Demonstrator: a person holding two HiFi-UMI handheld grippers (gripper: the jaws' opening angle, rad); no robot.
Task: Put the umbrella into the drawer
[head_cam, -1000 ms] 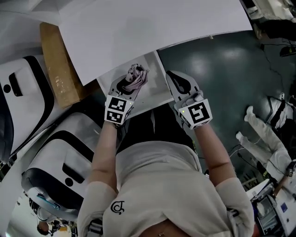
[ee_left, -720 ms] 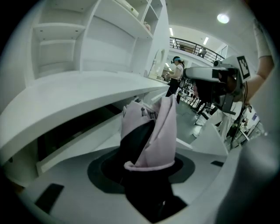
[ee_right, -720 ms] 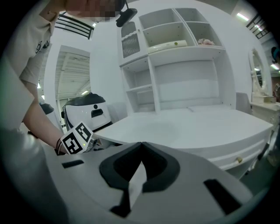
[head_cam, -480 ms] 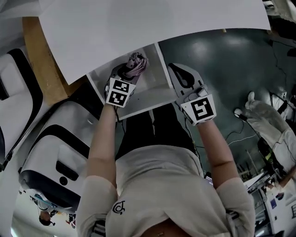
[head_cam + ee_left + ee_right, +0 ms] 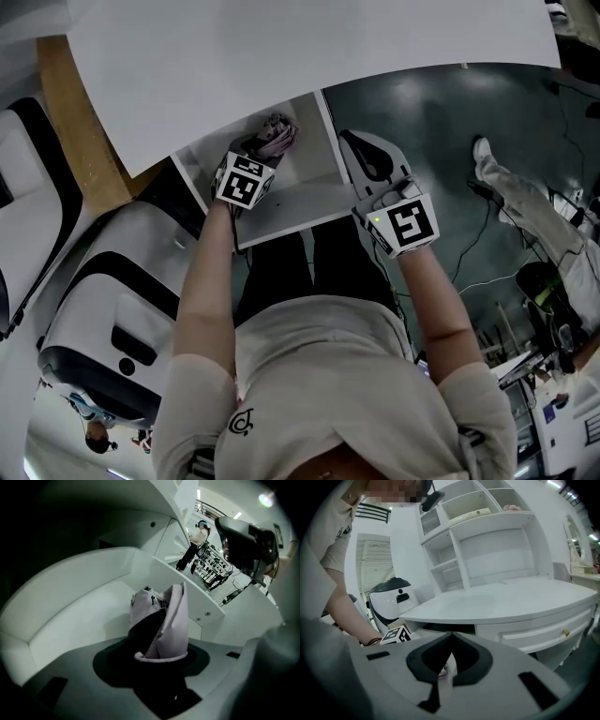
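Note:
A folded pale lilac umbrella [image 5: 277,139] stands inside the open white drawer [image 5: 300,214] under the white desk top [image 5: 300,56]. My left gripper [image 5: 255,157] reaches down into the drawer and is shut on the umbrella. In the left gripper view the umbrella [image 5: 161,620] rises between the jaws, with the drawer wall [image 5: 70,602] behind it. Those jaws have just been opening a little, with the umbrella still between them. My right gripper [image 5: 361,155] hangs just outside the drawer's right side, shut and holding nothing; in the right gripper view its tips [image 5: 449,641] meet.
White-and-black machine housings [image 5: 103,309] stand at the left beside a brown board [image 5: 80,122]. A person in white [image 5: 525,206] and cables are on the dark floor at the right. White shelves [image 5: 487,536] rise over the desk, and a closed drawer has a knob [image 5: 566,632].
My left gripper has sunk deeper into the drawer with the umbrella. My right gripper has dropped a little beside the drawer. The person on the floor at the right has moved.

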